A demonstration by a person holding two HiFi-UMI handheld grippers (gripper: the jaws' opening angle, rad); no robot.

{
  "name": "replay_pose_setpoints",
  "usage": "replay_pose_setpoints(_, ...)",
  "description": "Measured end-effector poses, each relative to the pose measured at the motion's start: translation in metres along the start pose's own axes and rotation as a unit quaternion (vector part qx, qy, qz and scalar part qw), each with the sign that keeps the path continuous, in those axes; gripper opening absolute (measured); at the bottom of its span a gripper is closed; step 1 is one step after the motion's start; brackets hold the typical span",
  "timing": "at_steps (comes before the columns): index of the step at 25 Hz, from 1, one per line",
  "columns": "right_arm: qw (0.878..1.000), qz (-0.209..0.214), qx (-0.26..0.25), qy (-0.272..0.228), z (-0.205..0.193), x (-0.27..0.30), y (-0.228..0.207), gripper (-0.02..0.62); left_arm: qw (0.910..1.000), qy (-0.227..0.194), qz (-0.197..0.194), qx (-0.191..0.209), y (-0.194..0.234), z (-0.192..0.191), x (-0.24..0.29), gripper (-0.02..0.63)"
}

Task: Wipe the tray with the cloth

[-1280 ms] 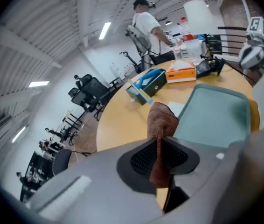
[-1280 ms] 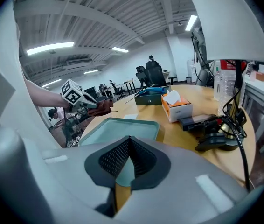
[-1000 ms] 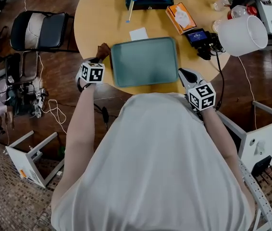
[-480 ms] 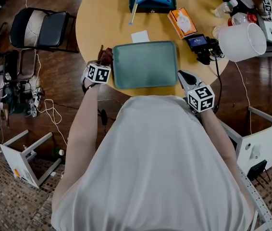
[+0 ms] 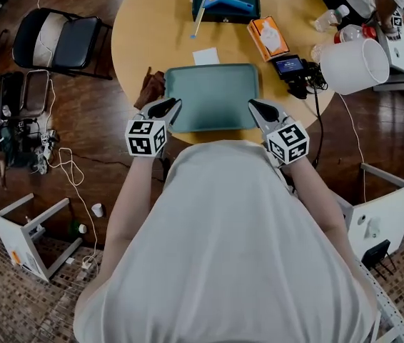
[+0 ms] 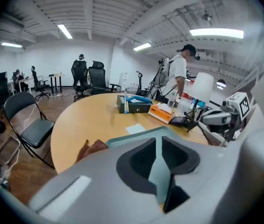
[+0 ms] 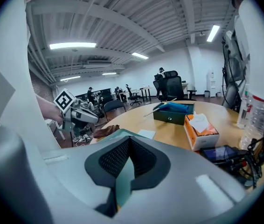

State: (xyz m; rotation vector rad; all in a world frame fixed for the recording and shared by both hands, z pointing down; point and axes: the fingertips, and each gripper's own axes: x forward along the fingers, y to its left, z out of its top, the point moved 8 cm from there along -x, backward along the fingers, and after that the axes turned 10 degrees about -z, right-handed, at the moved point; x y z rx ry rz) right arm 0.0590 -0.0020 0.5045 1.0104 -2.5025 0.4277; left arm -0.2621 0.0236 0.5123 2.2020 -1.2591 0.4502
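The teal tray (image 5: 211, 97) lies empty near the front edge of the round wooden table (image 5: 159, 27). A crumpled brown cloth (image 5: 150, 89) lies on the table just left of the tray, and nothing holds it. My left gripper (image 5: 166, 108) hovers at the tray's front-left corner, clear of the cloth, its jaws closing with nothing between them. The left gripper view looks past the left gripper (image 6: 161, 141) to the cloth (image 6: 92, 149) and the tray (image 6: 136, 135). My right gripper (image 5: 259, 109) sits shut and empty at the tray's front-right corner. The right gripper (image 7: 129, 141) faces the tray (image 7: 117, 133) and the cloth (image 7: 105, 131).
Behind the tray lie a white note (image 5: 205, 56), a dark box with a blue tool (image 5: 225, 2), an orange tissue box (image 5: 268, 38) and a phone on a stand (image 5: 291, 66). A white bucket (image 5: 355, 66) overhangs the right side. A folding chair (image 5: 59, 41) stands to the left.
My left gripper has let go of the cloth at the table's left edge and swung back toward the tray's front-left corner. The right gripper has shifted slightly left toward the tray.
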Motion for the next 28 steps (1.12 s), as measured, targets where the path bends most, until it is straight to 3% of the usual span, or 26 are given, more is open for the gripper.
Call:
replay_pose_setpoints(2, 1.0, 0.009, -0.003, -0.01, 0.002, -0.001, 0.004, 0.0, 0.9994, -0.016, -0.024, -0.018, -0.013, -0.01, 0.009, 0.322)
replay_pose_setpoints(8, 0.999, 0.025, -0.013, -0.026, 0.009, -0.005, 0.014, 0.0, 0.9937, -0.064, -0.084, -0.038, -0.039, -0.017, 0.015, 0.321)
replay_pose_setpoints(28, 0.999, 0.038, -0.007, -0.028, 0.016, -0.001, 0.03, 0.0, 0.9944, -0.05, -0.09, -0.021, -0.049, -0.019, 0.017, 0.321)
